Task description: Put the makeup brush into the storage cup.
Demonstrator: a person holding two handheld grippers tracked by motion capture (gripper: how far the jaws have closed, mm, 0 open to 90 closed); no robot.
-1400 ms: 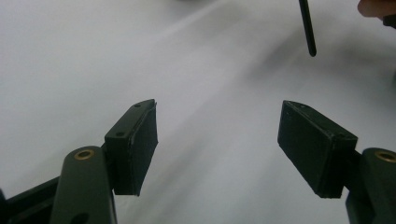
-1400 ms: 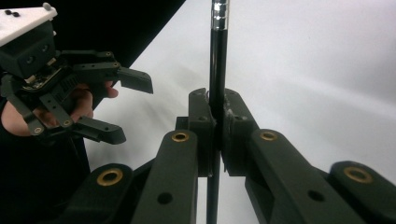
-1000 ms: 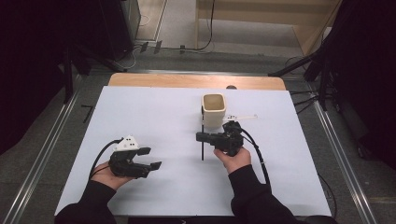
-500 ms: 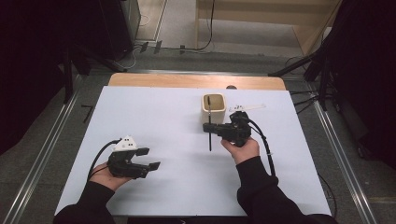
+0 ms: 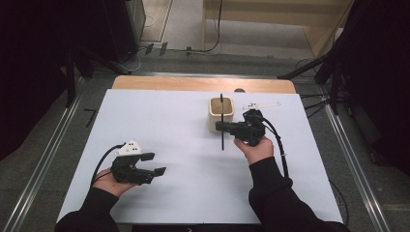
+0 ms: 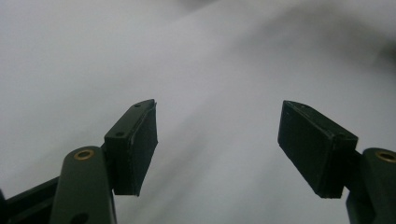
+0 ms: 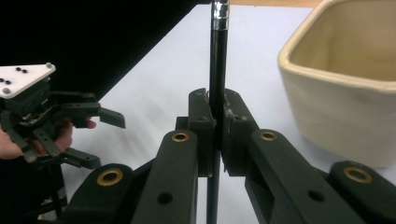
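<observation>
Dim floor and dark equipment frame the scene, with a pale wooden strip at the top centre of the high view. Below it a white table (image 5: 159, 121) spreads across the middle of the frame, matte and smooth, probably kept bare so that the few items stand out.

Right of centre stands a cream cup (image 5: 221, 113), squarish with rounded corners and a thick glazed-looking rim, seemingly ceramic; its open mouth faces up, which suits it as a holder. Just beside it, a little lower in the frame, the right gripper (image 5: 223, 127) has its jaws clenched on a thin black pen (image 5: 222, 135), a straight rod with a shiny metal band near its upper end. The pen is held mid-shaft and upright, its top in front of the cup's mouth, likely so it can be stood inside.

At lower left the left gripper (image 5: 158, 163) rests in the hand near the table, its jaws spread wide with nothing between the flat black pads (image 6: 140, 144); it looks idle, kept well apart from the work.
</observation>
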